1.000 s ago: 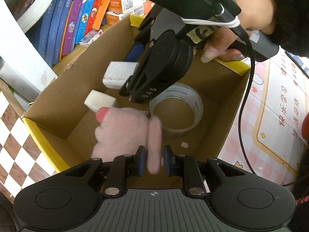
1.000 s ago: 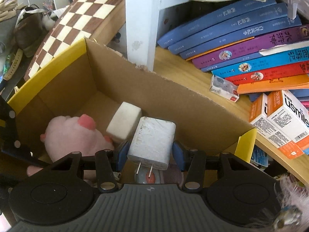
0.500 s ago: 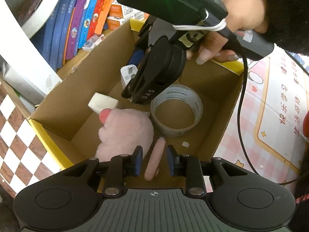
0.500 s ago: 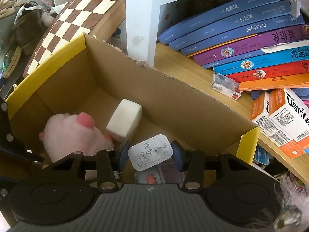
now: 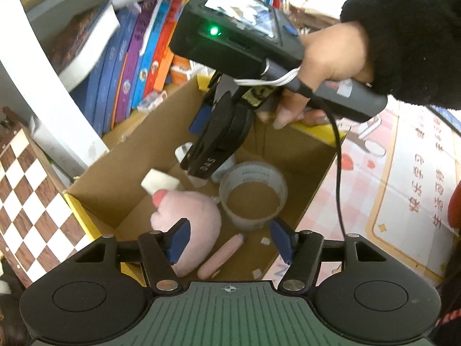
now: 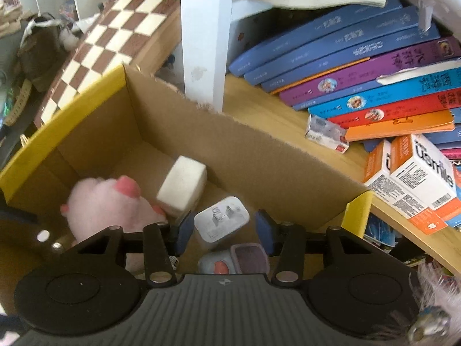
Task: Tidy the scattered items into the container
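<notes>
A cardboard box [image 5: 121, 173] with yellow rim flaps holds a pink plush toy [image 5: 190, 210], a white block [image 5: 158, 181], a tape roll [image 5: 253, 196], a pink stick [image 5: 222, 256] and a white charger [image 6: 222, 219]. My left gripper [image 5: 230, 240] is open and empty above the box's near edge. My right gripper [image 6: 223, 230] is open over the box, with the charger lying loose on the box floor below its pads. The right gripper also shows in the left wrist view [image 5: 213, 150], held by a hand above the box.
A row of books [image 6: 360, 80] leans on the wooden shelf [image 6: 288, 127] behind the box, with small cartons [image 6: 415, 181] beside them. A white post [image 6: 204, 37] and a chessboard [image 5: 26, 190] stand left of the box. A pink patterned mat [image 5: 403, 187] lies to the right.
My left gripper opened, dropped the pink stick into the box and pulled back. My right gripper let go of the white charger, which fell to the box floor, and lifted.
</notes>
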